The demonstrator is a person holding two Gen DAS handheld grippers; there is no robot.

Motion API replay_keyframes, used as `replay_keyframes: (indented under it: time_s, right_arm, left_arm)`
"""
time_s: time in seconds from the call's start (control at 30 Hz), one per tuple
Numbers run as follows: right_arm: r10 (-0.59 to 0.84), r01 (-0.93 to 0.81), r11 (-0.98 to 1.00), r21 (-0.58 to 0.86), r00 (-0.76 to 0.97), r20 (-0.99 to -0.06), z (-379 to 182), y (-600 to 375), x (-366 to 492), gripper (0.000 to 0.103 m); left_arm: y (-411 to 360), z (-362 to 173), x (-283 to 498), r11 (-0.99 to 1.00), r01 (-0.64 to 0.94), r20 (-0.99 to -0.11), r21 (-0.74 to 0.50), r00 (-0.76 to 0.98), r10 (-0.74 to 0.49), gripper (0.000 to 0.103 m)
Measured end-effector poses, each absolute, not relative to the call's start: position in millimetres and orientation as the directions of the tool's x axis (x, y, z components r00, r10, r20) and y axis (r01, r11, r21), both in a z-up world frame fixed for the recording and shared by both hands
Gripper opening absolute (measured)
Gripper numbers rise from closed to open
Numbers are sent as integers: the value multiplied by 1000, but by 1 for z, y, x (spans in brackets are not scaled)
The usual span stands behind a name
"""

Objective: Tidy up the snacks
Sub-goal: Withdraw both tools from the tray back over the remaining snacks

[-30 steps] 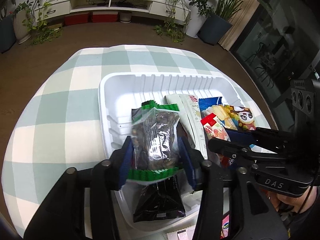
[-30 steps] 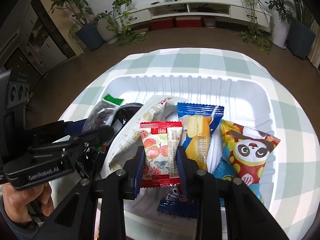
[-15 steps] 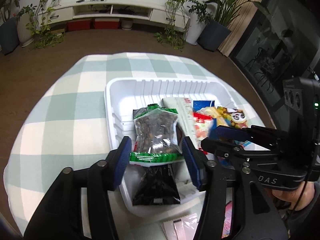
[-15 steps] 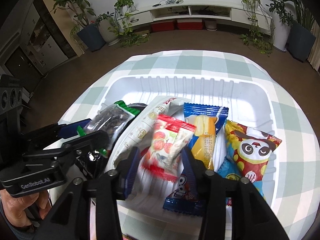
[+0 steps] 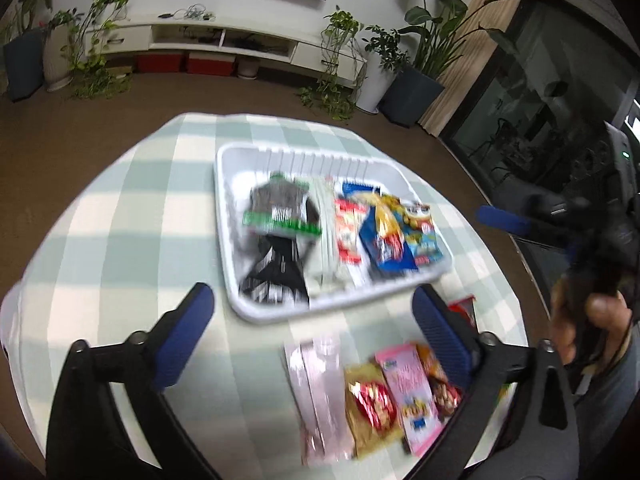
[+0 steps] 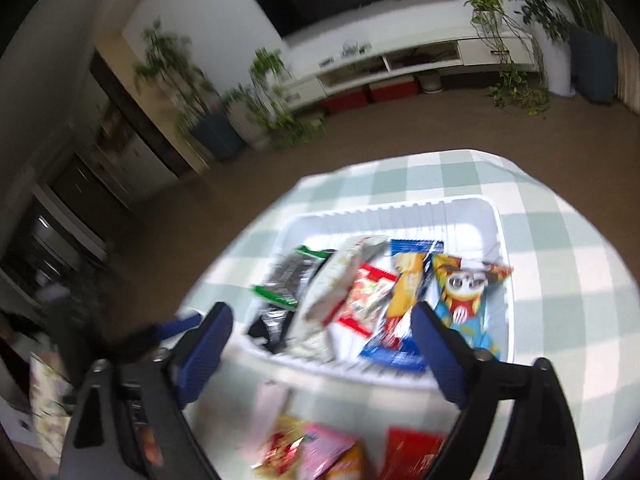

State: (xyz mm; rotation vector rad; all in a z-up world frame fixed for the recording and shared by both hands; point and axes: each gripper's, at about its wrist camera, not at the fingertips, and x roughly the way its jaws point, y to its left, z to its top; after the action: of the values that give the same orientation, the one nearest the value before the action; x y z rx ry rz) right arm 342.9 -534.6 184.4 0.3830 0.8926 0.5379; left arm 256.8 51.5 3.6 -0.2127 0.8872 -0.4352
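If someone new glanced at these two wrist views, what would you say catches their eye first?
Probably the white tray in the middle of the checked tablecloth, packed with a row of colourful snack packets, the panda packet at its right end. Next come the loose snacks lying on the cloth in front of the tray, nearer the cameras. Both the left gripper and the right gripper hang wide open and empty.

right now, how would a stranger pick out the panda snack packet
Find the white plastic tray on the green-checked tablecloth. A row of packets leans inside; the panda snack packet is the rightmost one, beside the blue-edged yellow packet. Only it shows a black-and-white panda face.
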Motion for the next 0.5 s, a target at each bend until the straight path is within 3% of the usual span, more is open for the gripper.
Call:
replay_keyframes:
  time_s: [0.2, 0.33, 0.5]
  right_arm:
    - [679, -232, 689, 686, 538, -500, 170, -575, 269, 103]
    - [641, -195, 716, 670, 563, -522, 144, -587, 218, 103]
    - [586, -140, 757, 638, 576, -570, 114, -594, 176, 100]
  left_arm:
    - [60, -9, 194, 889, 297, -655, -349, 601, -458, 103]
    - [60, -27, 149, 897, 301, -648, -324, 621, -442, 103]
    - [65, -63, 124, 899, 219, -718, -379, 543, -435, 103]
